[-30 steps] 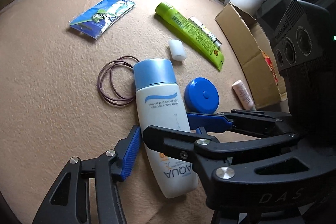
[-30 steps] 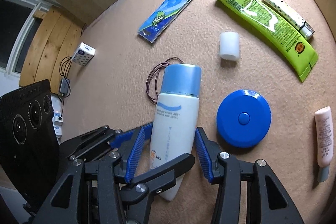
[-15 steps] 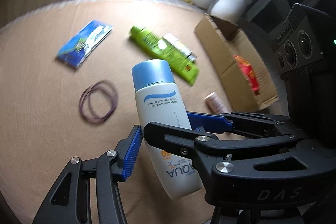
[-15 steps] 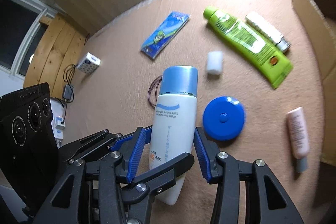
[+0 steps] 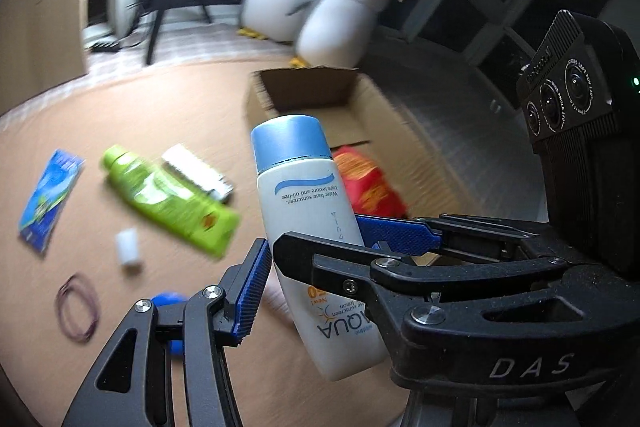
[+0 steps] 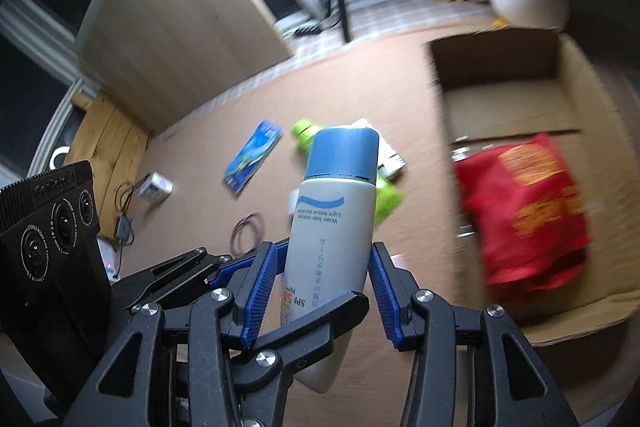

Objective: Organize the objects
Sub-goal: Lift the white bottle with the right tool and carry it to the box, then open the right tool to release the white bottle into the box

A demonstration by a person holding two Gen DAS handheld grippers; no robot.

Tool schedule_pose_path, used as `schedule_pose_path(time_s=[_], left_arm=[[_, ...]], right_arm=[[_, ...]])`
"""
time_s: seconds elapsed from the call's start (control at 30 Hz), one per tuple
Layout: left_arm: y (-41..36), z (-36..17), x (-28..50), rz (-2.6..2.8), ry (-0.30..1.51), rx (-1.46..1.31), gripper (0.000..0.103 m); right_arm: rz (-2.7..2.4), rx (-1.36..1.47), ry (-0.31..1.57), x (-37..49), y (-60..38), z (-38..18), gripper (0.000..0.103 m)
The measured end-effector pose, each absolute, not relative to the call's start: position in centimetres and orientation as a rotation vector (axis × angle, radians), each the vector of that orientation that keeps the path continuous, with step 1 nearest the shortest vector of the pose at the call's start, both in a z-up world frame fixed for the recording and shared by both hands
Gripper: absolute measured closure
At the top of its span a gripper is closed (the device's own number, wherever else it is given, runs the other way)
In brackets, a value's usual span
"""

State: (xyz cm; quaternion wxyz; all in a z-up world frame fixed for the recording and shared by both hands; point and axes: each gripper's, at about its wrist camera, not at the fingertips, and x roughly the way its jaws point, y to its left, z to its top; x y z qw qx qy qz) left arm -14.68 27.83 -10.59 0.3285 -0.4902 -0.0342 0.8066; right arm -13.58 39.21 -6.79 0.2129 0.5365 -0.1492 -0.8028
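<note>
A white sunscreen bottle (image 5: 308,211) with a light blue cap is in the air above the tan mat, cap end away from me. My left gripper (image 5: 320,267) is shut on it, its left blue pad (image 5: 252,291) against the bottle's side and its right pad hidden. My right gripper (image 6: 326,259) is shut on the same bottle (image 6: 332,223), a blue pad on each side. Each gripper's fingers cross in front of and behind the bottle in the other's view. An open cardboard box (image 5: 312,91) lies just beyond it, to the right in the right wrist view (image 6: 496,63).
A red packet (image 6: 528,211) lies inside the box. On the mat are a green tube (image 5: 168,199), a blue packet (image 5: 48,199), a small white cylinder (image 5: 128,247), purple hair ties (image 5: 78,307) and a blue round case (image 5: 168,301). Two plush penguins (image 5: 340,19) stand behind the box.
Both grippers have lifted the bottle off the mat and carried it up and towards the cardboard box. The items on the mat have stayed where they were.
</note>
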Motion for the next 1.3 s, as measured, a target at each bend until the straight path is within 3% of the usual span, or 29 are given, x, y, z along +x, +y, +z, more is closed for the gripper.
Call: schedule_pose_path(time_s=[0.37,0.67,0.73,0.87,1.3], left_arm=[[37.9,-10.7,-15.9,2.045,-0.052,-1.248,0.047],[40.9,-11.3,-16.6,2.03,-0.018,-1.263,0.043],[40.7,-11.3,-16.6,2.05,-0.009,-1.269,0.033],[39.7,-11.1,-16.3,2.065,0.004,-1.262,0.032],[31.6,-10.7,-15.5,2.151,-0.011,-1.294,0.032]], right_arm=[[-2.343,1.497,-0.475,-15.5,48.5,-6.3,0.06],[-2.38,1.51,-0.47,-16.3,51.2,-6.8,0.06],[-2.401,1.508,-0.455,-16.3,51.4,-6.8,0.059],[-2.451,1.491,-0.458,-16.2,51.8,-6.5,0.042],[-2.472,1.455,-0.446,-14.5,49.1,-6.0,0.041]])
